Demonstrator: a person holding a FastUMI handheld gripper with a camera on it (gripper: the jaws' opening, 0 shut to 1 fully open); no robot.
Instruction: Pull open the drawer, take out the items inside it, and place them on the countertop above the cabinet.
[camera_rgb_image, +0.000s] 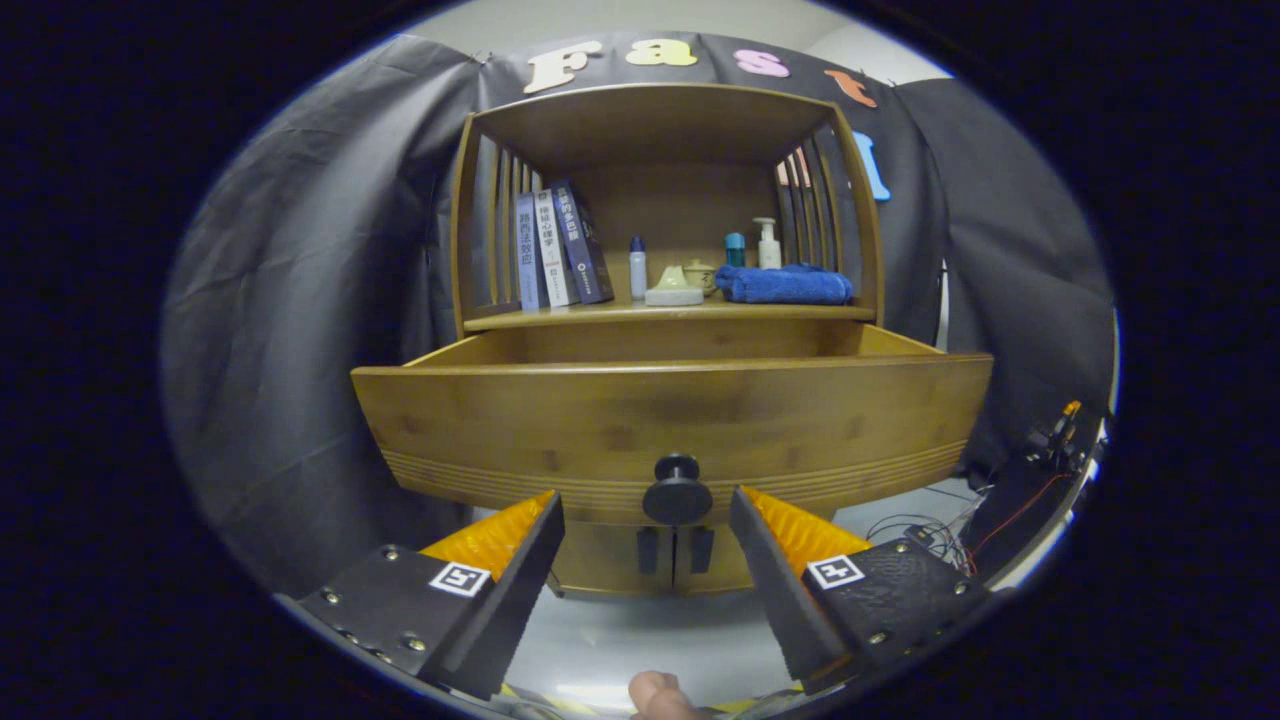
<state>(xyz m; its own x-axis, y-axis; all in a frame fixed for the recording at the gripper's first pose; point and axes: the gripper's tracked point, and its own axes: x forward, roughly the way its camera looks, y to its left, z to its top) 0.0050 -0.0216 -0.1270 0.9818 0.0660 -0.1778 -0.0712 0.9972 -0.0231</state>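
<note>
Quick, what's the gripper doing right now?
Gripper: jaws open, holding nothing, with the drawer knob between them.

**Countertop and what rests on it**

We see a wooden cabinet (670, 420) standing on a pale floor (640, 640). Its countertop (600, 316) sits inside a slatted wooden hutch. At the left of the countertop we find three books (556, 250) upright, leaning toward the left slats. Right of them stands a small white bottle (638, 268) with a blue cap. Beside it lies a pale green dish (675, 287), with a small cream pot (700, 275) just behind. Farther right and toward the back stand a teal bottle (735, 249) and a white pump bottle (767, 243). In front of those two we see a folded blue towel (785, 285) lying flat by the right slats.
</note>
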